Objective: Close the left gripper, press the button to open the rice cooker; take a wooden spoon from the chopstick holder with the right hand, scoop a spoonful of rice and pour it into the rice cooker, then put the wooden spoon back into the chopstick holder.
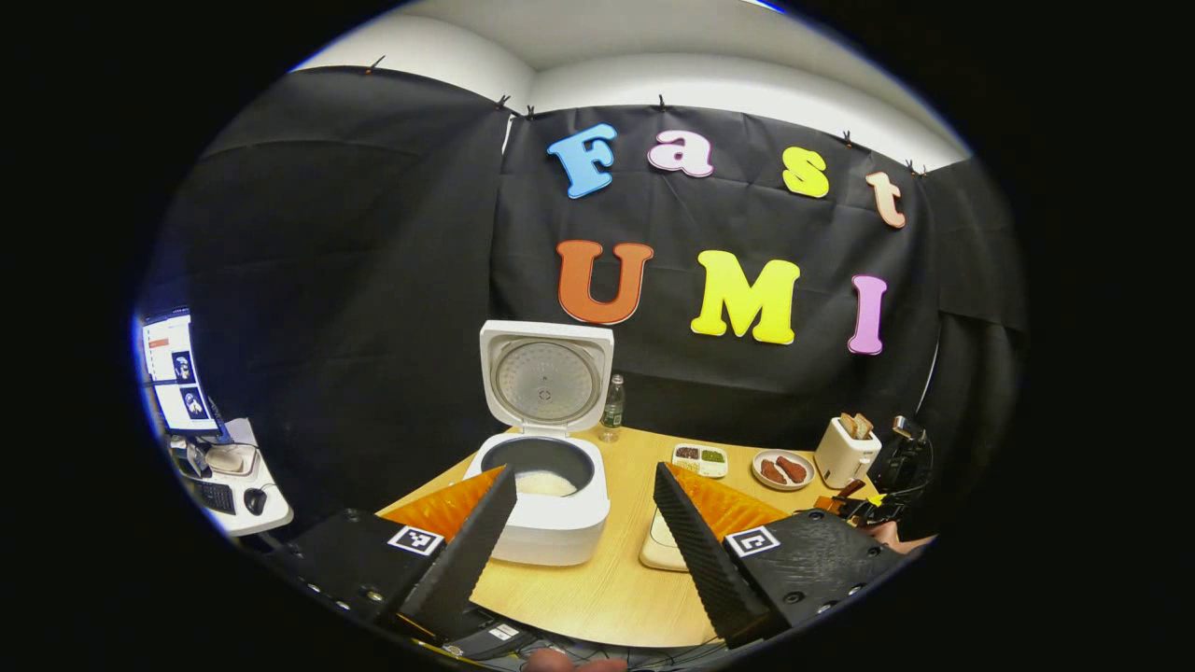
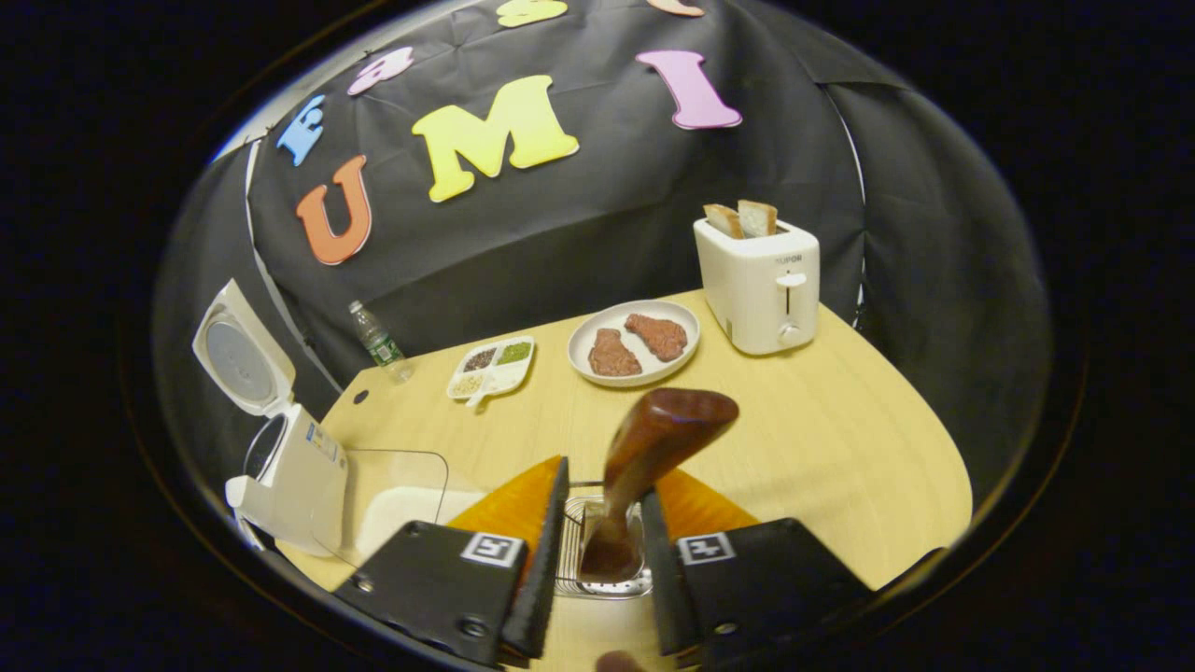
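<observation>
The white rice cooker (image 1: pixel 551 523) stands on the wooden table (image 1: pixel 607 597) with its lid (image 1: pixel 546 378) up, white rice showing in the pot. My left gripper (image 1: pixel 583 469) hovers in front of it, open and holding nothing. In the right gripper view the cooker (image 2: pixel 294 476) is at the left, beside a clear box of rice (image 2: pixel 401 495). The brown wooden spoon (image 2: pixel 653 434) stands broad end up in the metal chopstick holder (image 2: pixel 602 583). My right gripper (image 2: pixel 605 481) straddles the spoon's shaft, open, with a gap on the left side.
At the back of the table are a white toaster (image 2: pixel 761 285) with bread, a plate of meat (image 2: pixel 635 343), a divided dish (image 2: pixel 490 366) and a water bottle (image 2: pixel 378 343). A side desk with a monitor (image 1: pixel 177 373) stands off the left edge.
</observation>
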Motion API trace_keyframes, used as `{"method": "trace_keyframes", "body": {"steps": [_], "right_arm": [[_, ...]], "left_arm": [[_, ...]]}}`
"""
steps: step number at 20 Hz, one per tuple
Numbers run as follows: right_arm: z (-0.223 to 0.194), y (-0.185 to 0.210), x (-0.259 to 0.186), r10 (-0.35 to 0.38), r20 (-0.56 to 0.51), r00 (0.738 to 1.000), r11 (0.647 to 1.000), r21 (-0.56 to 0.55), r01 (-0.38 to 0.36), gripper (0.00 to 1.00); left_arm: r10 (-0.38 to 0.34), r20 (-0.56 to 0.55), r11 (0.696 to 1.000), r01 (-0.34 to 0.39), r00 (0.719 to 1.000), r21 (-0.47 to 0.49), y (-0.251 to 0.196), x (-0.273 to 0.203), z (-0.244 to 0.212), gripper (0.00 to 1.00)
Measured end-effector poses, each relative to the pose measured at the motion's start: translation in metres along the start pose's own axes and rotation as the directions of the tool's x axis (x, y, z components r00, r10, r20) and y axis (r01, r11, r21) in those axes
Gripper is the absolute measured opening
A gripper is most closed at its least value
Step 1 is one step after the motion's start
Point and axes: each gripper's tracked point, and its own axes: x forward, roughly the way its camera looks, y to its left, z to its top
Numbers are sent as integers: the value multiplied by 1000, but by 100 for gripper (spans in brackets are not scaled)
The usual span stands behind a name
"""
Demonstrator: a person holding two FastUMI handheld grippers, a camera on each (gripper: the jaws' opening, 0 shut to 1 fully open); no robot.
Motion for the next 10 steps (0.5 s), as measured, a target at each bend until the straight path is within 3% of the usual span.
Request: {"method": "trace_keyframes", "body": {"steps": [1, 2, 5, 8, 10], "right_arm": [[7, -3, -4, -10, 15, 1000, 1000, -1, 10, 69], [16, -3, -10, -13, 34, 999, 1000, 3, 13, 76], [44, -7, -32, -34, 91, 995, 999, 4, 34, 82], [83, -2, -59, -46, 172, 984, 997, -48, 55, 83], [112, 10, -80, -32, 233, 972, 995, -88, 54, 89]], "left_arm": [[-1, 10, 1000, 1, 1000, -4, 0, 2, 3, 94], [-4, 19, 1000, 4, 1000, -7, 1, 4, 6, 94], [3, 49, 1000, -2, 999, -10, 8, 11, 15, 94], [14, 78, 1000, -13, 997, -10, 19, 21, 27, 94], [18, 104, 1000, -17, 994, -14, 27, 31, 38, 94]]}}
